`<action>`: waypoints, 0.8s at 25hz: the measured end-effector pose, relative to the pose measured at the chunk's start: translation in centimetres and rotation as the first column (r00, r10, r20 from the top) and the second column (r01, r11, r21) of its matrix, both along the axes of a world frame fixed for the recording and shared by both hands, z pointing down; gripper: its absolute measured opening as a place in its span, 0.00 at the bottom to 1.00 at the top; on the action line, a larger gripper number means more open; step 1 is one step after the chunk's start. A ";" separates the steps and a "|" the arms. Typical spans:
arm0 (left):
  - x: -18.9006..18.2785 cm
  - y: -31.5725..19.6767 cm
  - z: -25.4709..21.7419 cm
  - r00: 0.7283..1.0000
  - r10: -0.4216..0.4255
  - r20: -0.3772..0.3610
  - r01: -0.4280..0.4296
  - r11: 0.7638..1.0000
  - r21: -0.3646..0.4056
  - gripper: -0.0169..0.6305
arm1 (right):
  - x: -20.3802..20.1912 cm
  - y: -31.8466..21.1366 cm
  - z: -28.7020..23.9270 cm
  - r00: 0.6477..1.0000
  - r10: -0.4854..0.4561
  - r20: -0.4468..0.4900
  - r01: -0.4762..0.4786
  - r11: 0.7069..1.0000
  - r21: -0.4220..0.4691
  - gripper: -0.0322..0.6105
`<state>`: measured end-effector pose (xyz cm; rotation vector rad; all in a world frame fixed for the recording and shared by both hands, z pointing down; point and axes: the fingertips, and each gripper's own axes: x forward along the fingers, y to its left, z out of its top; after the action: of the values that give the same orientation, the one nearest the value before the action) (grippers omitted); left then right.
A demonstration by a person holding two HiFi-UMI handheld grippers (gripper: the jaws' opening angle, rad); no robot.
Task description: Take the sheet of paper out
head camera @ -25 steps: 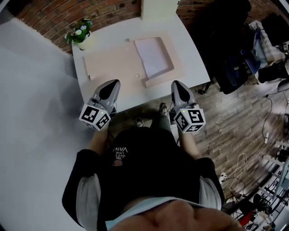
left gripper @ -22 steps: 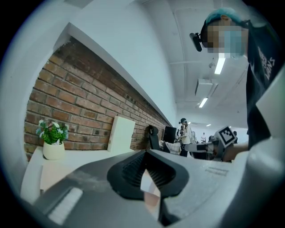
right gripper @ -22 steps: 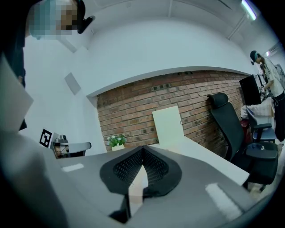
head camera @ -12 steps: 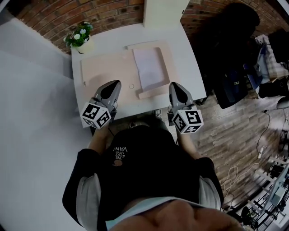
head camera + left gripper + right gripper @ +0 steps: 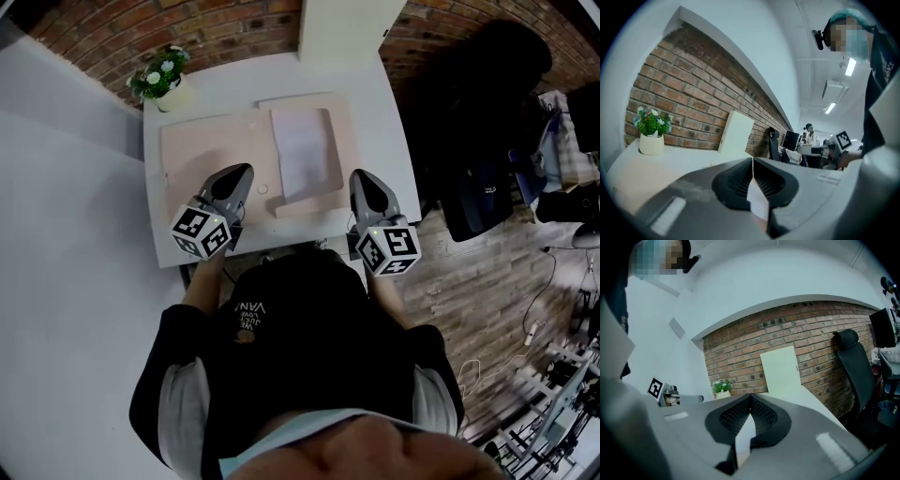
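Head view: a person stands at the near edge of a white surface (image 5: 398, 112), holding tongs in each hand.
Sheet of paper (image 5: 302, 155): white, lying flat inside a shallow pale-wood tray (image 5: 341, 141), right of centre on the surface; neither pair of tongs touches it.
Board (image 5: 202, 155): pale beige, lying flat just left of the tray; whether the two are joined cannot be told.
Left tongs (image 5: 245, 171): clenched, jaws pressed together with nothing between them; tip over the near part of the board, near the tray's near left corner.
Right tongs (image 5: 360, 176): clenched likewise and empty; tip over the bare surface just beside the tray's near right corner.
Marker cubes: one at the rear of each pair of tongs, facing the head camera.
Potted plant (image 5: 161, 77): white pot with green leaves and small pale flowers, at the far left corner of the surface.
Cream panel (image 5: 345, 26): upright at the far edge, against the brick wall (image 5: 103, 37).
Office chair (image 5: 853, 366): black, standing to the right of the surface in the right gripper view.
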<state>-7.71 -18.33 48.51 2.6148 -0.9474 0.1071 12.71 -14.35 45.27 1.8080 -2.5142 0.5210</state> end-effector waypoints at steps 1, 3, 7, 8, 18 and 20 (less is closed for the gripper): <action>0.2 -0.3 0.2 1.000 -0.003 0.001 0.003 1.000 -0.004 0.01 | 0.2 -0.3 0.0 1.000 -0.003 0.000 0.003 1.000 0.000 0.05; 0.5 -0.7 0.7 1.000 -0.009 0.002 0.009 1.000 -0.014 0.01 | 0.6 -0.8 0.2 1.000 -0.009 -0.001 0.009 1.000 0.000 0.05; 1.4 -1.5 1.8 1.000 -0.013 0.007 0.013 0.999 -0.039 0.03 | 1.2 -1.6 0.4 1.000 -0.022 -0.006 0.022 1.000 -0.003 0.05; 1.6 -1.7 2.1 1.000 -0.013 0.008 0.014 0.999 -0.048 0.03 | 1.4 -1.8 0.5 1.000 -0.025 -0.006 0.025 1.000 -0.005 0.05; 3.5 -2.8 6.0 1.000 -0.005 -0.004 0.004 0.977 -0.212 0.17 | 2.5 -3.3 1.1 0.999 -0.050 -0.011 0.050 0.999 -0.018 0.05; 3.8 -2.8 7.2 1.000 -0.005 -0.009 0.002 0.965 -0.262 0.19 | 2.6 -3.4 1.3 0.998 -0.054 -0.012 0.054 0.998 -0.023 0.05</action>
<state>-3.91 -21.17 55.74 2.3678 -0.8696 0.2046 15.31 -17.78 46.60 1.7249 -2.5303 0.5332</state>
